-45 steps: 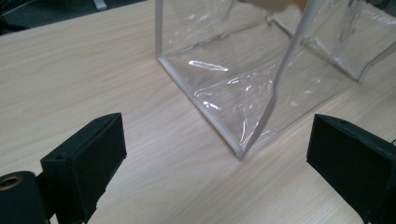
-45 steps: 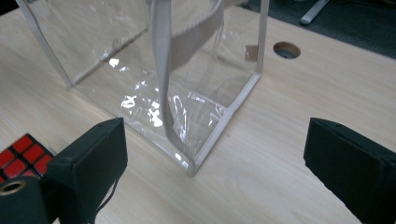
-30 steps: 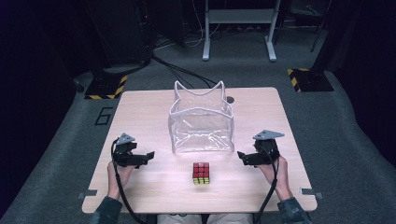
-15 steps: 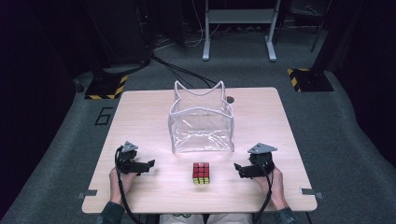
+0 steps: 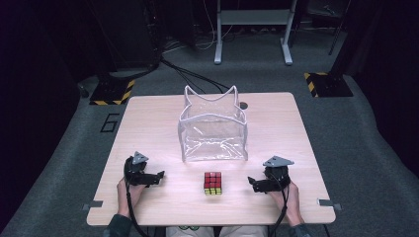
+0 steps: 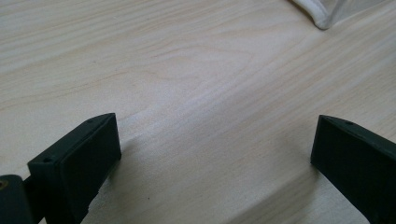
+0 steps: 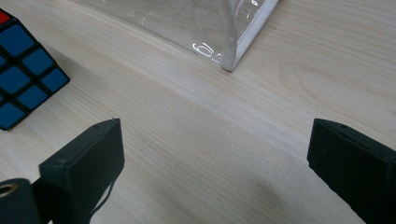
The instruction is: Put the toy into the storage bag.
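Note:
A Rubik's cube (image 5: 213,183) sits on the wooden table (image 5: 148,123) near the front edge, red face up. Its blue face (image 7: 23,74) fills the left edge of the right gripper view. Behind it stands a clear plastic pouch (image 5: 212,126) with white piping, mouth up; one bottom corner (image 7: 229,46) appears in the right gripper view and another corner (image 6: 327,14) in the left gripper view. My left gripper (image 5: 157,177) rests on the table left of the cube, open and empty. My right gripper (image 5: 253,183) rests right of the cube, also open and empty. Both point inward.
Grey carpet surrounds the table. Yellow-black striped bases (image 5: 112,92) (image 5: 327,84) stand on the floor behind, with cables (image 5: 188,74) and a white metal frame (image 5: 252,29). A small dark hole (image 5: 242,105) marks the tabletop behind the pouch.
Both grippers have drawn back toward the front edge of the table and settled lower. The cube and the pouch have not moved.

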